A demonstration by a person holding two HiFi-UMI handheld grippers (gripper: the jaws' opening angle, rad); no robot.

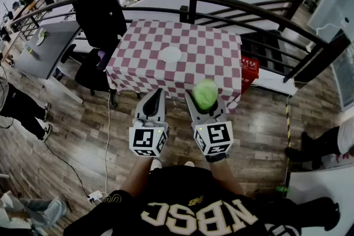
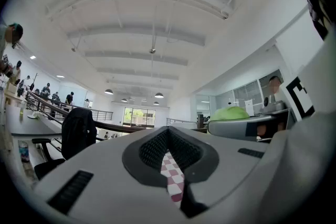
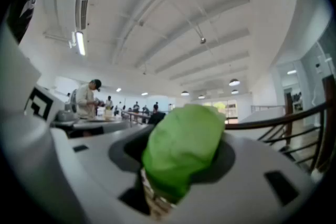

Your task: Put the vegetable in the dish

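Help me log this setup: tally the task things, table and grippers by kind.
Green vegetable: 1
White dish: 1
Checked-cloth table: 1
Grippers: 2 (left gripper, right gripper)
Total: 5

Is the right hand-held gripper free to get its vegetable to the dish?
Probably yes: nothing stands between the right hand-held gripper, shut on the vegetable, and the dish on the table.

Lettering on my shirt
Large pale letters run across the chest of my black shirt [image 1: 166,199], reading NBSC in the head view; the small gold mark above them is too small to read.
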